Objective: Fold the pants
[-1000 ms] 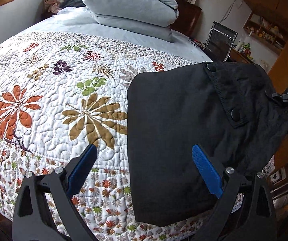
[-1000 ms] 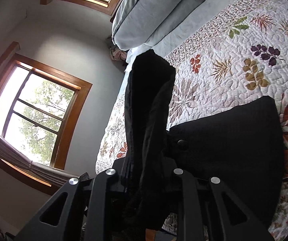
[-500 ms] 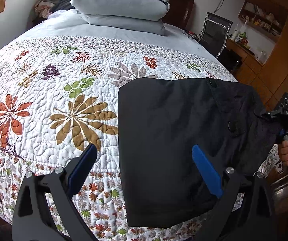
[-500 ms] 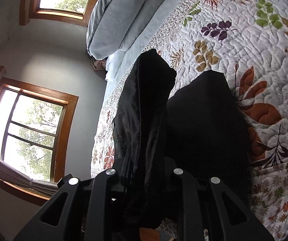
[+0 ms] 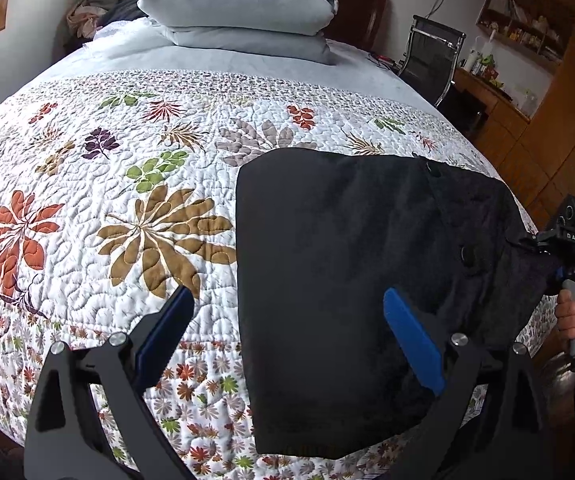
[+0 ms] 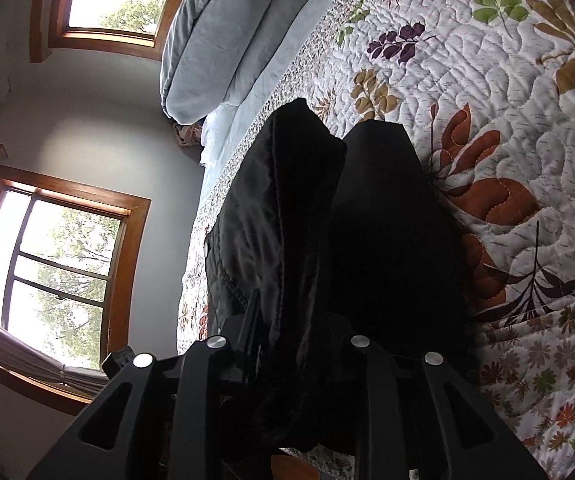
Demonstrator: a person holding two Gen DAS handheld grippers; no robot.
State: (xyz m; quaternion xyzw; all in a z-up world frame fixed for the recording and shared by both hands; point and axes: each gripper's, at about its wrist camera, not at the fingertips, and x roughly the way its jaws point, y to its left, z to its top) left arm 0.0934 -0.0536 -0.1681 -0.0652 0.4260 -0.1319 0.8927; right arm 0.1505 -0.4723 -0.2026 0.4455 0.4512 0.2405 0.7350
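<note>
Black pants [image 5: 347, 260] lie folded on the floral quilt [image 5: 127, 208], near the bed's front right corner. My left gripper [image 5: 287, 300] hovers open above their left edge; one blue pad [image 5: 411, 336] is over the cloth, the other over the quilt, with nothing between them. A hand holds my right gripper [image 5: 537, 240] at the pants' right edge, low by the bed. In the right wrist view a bunch of the black pants [image 6: 287, 208] stands between the fingers of the right gripper [image 6: 299, 320]. Its jaws are opening and the pads are hidden by cloth.
Stacked grey pillows [image 5: 239, 4] lie at the head of the bed. A black chair [image 5: 431, 56] and a wooden desk with shelves [image 5: 499, 80] stand to the right. Two windows [image 6: 59, 256] are on the wall past the far side of the bed.
The right gripper has come down with the pants' right edge, so the raised flap now lies lower and flatter on the bed. The left gripper stays open.
</note>
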